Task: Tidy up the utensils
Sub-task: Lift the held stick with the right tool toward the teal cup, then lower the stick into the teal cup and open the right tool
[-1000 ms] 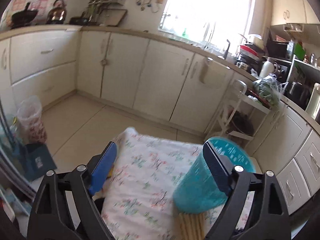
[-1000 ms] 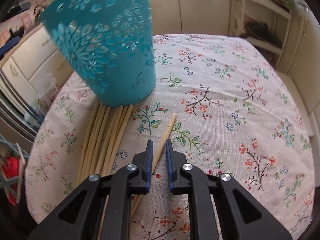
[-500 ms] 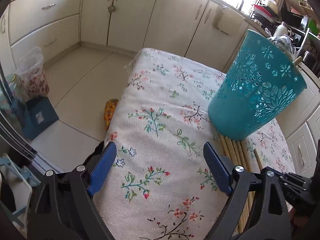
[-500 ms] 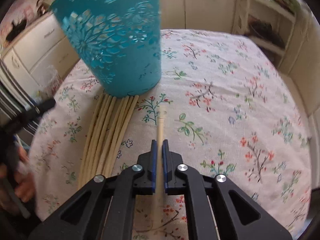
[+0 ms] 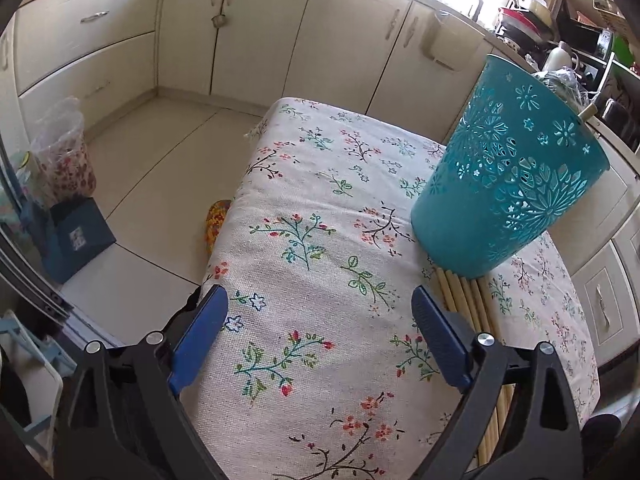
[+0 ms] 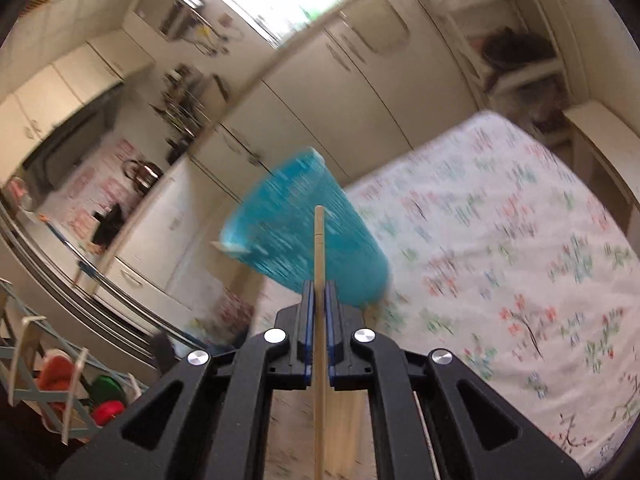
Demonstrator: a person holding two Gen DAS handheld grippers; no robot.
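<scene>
One chopstick [image 6: 319, 264] is clamped in the right gripper [image 6: 319, 300] jaws, aimed at the teal holder [image 6: 308, 236] on the desk [image 5: 320, 248]; left gripper [image 5: 320, 344] jaws wide, empty; a misaimed tip could tip the holder.

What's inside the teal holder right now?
One wooden tip pokes above the rim of the teal holder, so at least one chopstick is inside. The wall hides the rest, so no count is possible. More chopsticks lie on the cloth beside its base.
</scene>
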